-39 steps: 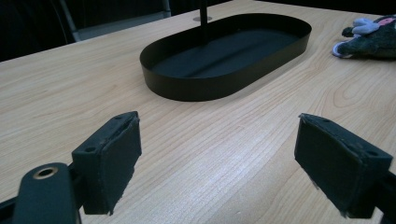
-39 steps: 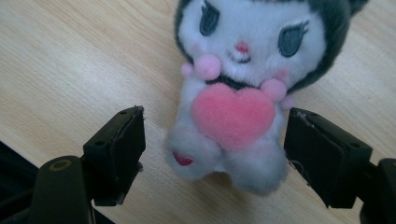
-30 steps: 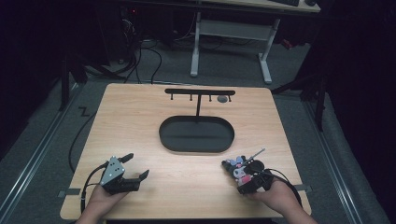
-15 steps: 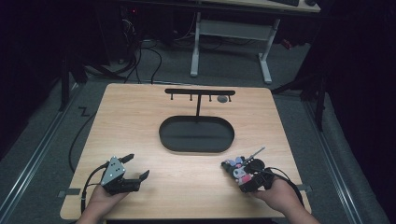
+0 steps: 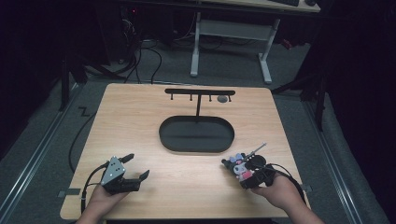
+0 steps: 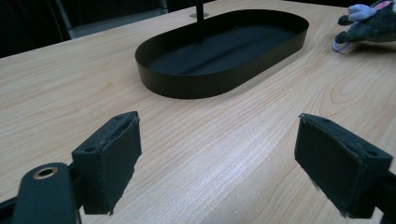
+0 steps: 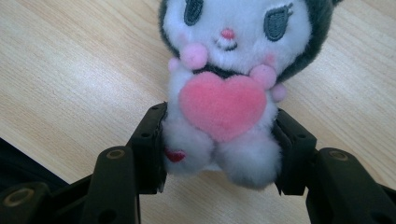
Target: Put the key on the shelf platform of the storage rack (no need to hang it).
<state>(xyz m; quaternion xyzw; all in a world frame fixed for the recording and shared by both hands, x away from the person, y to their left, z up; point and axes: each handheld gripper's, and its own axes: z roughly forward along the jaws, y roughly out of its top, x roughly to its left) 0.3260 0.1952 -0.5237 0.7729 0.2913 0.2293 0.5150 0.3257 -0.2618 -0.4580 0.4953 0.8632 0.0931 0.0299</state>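
A plush toy [image 5: 243,169] with a white face, dark hood and pink heart [image 7: 224,93] lies on the wooden table [image 5: 140,121] near the front right. My right gripper [image 5: 243,175] is shut on its lower body, one pad pressing each side [image 7: 219,140]. A thin metal chain [image 5: 258,150] trails from the toy's head towards the tray. My left gripper [image 5: 137,165] rests at the front left, open with nothing between its pads [image 6: 219,149]. In the left gripper view the toy [image 6: 369,21] sits at the top right.
A black oval tray [image 5: 161,133] sits in the middle of the table; its rim [image 6: 187,86] is ahead of the left jaws. Behind it a black T-shaped rack with hooks [image 5: 200,92] rises on a thin post. A desk frame and cables stand beyond the far edge.
The right hand has edged slightly towards the toy and settled on it. The left gripper, the tray and the rack have not moved.
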